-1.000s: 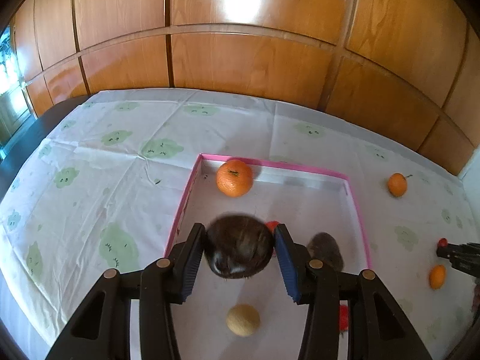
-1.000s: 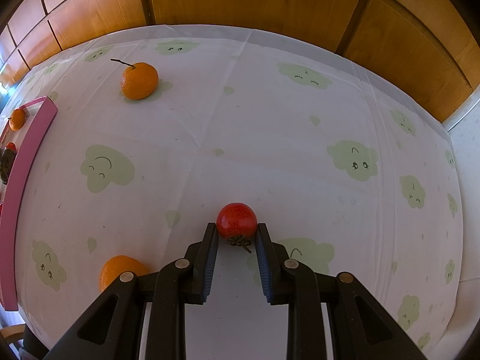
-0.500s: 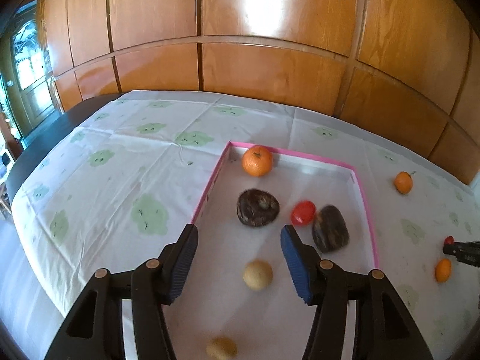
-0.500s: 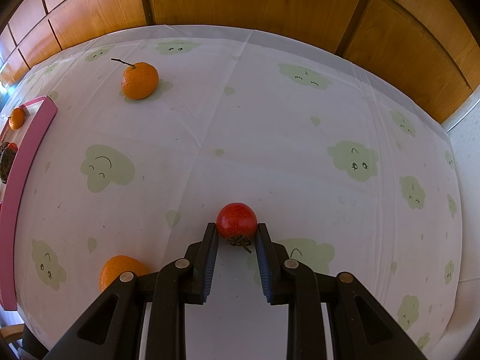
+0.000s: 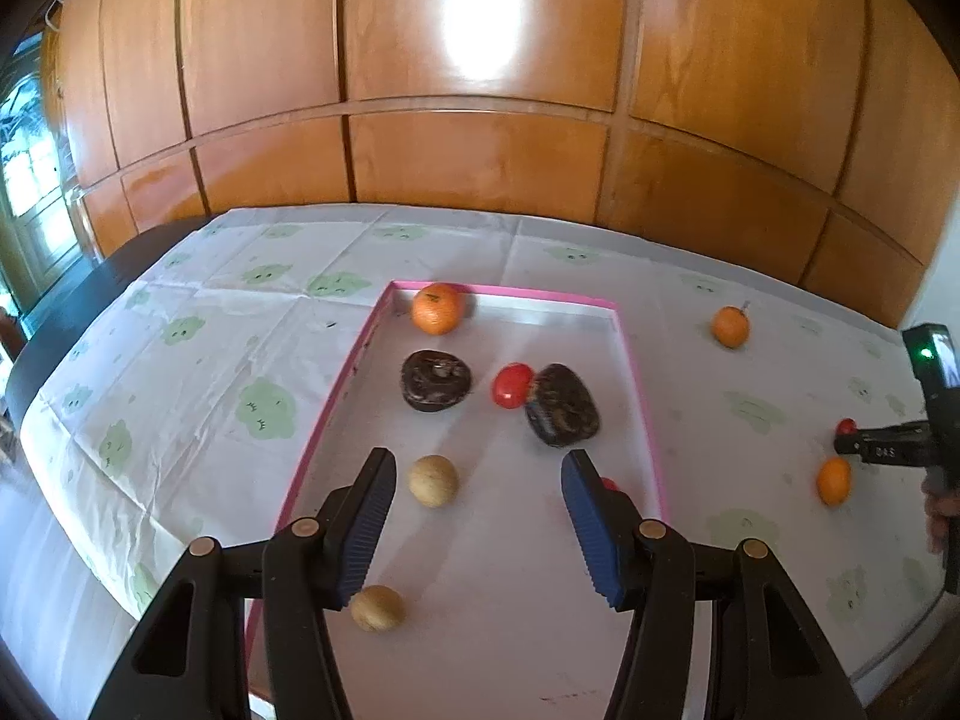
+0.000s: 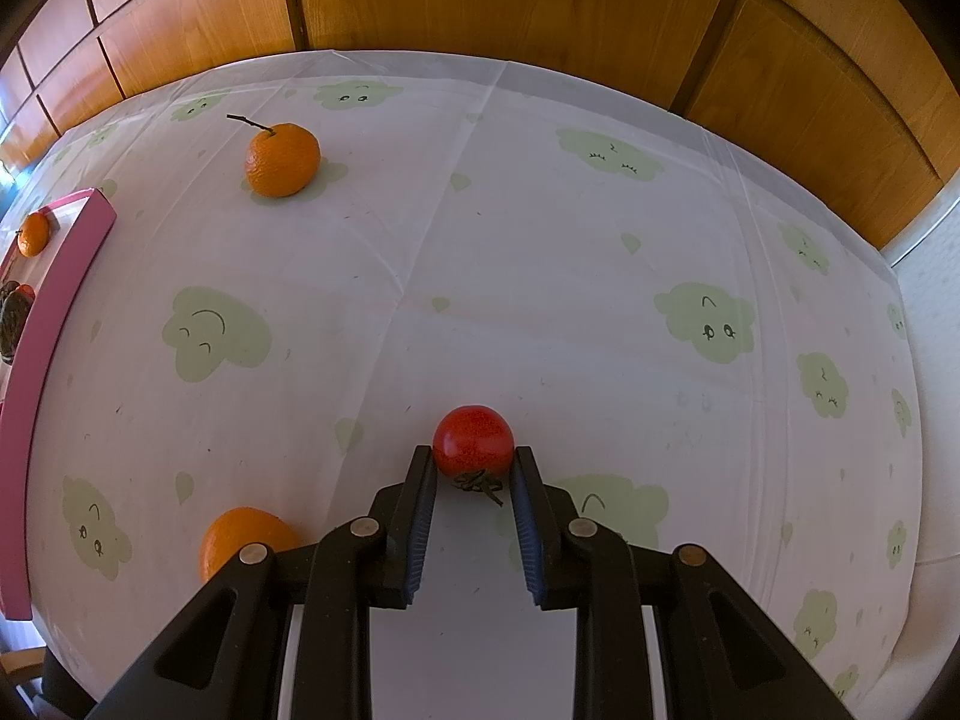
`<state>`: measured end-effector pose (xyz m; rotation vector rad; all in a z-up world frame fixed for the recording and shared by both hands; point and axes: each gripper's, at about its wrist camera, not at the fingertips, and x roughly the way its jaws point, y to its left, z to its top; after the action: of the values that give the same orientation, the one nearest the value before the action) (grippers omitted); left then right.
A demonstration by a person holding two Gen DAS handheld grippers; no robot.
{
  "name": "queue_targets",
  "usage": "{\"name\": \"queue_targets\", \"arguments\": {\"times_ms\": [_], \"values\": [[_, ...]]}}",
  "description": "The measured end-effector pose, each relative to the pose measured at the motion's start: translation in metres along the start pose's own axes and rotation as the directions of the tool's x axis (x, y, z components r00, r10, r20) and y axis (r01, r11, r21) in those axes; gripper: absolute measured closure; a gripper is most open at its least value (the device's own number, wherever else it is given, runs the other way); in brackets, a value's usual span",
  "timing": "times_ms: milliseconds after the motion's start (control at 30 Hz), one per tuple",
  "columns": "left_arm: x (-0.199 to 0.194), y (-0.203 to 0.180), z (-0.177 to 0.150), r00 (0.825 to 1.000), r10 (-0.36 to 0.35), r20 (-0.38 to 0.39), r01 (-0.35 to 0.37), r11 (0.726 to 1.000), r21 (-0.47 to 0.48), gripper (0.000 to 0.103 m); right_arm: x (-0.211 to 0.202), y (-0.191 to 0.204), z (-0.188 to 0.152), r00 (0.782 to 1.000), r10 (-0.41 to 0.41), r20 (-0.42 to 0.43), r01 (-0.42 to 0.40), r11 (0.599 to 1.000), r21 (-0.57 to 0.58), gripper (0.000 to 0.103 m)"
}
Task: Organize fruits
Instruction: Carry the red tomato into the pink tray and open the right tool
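Note:
My left gripper (image 5: 478, 459) is open and empty above the near part of the pink-rimmed tray (image 5: 636, 372). In the tray lie an orange (image 5: 437, 316), a round dark fruit (image 5: 436, 380), a red tomato (image 5: 511, 385), a second dark fruit (image 5: 562, 405) and two tan round fruits (image 5: 432, 480) (image 5: 376, 608). A small red fruit (image 5: 609, 484) peeks out behind the right finger. My right gripper (image 6: 474, 457) is shut on a red tomato (image 6: 474, 437), which rests on the tablecloth.
Two oranges lie loose on the cloth, one with a stem (image 6: 282, 159) at the far left and one (image 6: 246, 540) beside the right gripper's left finger. The tray's rim (image 6: 54, 294) runs along the left edge. A wooden panelled wall (image 5: 480, 150) backs the table.
The left gripper let go of the round dark fruit, which now lies in the tray, and drew back from it with its jaws wider. The right gripper and its tomato stayed still.

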<state>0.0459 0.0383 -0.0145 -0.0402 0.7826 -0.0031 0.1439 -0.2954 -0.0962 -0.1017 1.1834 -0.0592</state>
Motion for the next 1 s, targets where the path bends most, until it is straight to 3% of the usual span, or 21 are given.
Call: {"name": "queue_targets", "arguments": {"times_ms": [433,800,867,933,1000], "values": [[-0.012,-0.002,-0.003,1.0,-0.012,0.018,0.012,1.0,0.011,0.045,-0.029,0.011,-0.003,0.995,0.055,0.083,-0.054,0.998,-0.015,0.084],[-0.015,0.004,-0.006,1.0,-0.017,0.022,0.017,1.0,-0.006,0.045,-0.032,0.01,-0.003,0.994,0.085,0.075,-0.086,0.996,0.01,0.089],[-0.013,0.005,-0.006,1.0,-0.02,0.016,0.02,1.0,-0.011,0.045,-0.031,0.005,-0.001,0.992,0.105,0.07,-0.108,0.993,0.04,0.087],[-0.013,0.004,-0.007,1.0,-0.023,0.015,0.024,1.0,-0.008,0.045,-0.03,0.0,0.002,0.989,0.129,0.074,-0.134,0.988,0.073,0.075],[-0.012,0.003,-0.007,1.0,-0.025,0.013,0.026,1.0,-0.007,0.045,-0.03,-0.003,0.007,0.982,0.163,0.093,-0.172,0.98,0.096,0.069]]}}
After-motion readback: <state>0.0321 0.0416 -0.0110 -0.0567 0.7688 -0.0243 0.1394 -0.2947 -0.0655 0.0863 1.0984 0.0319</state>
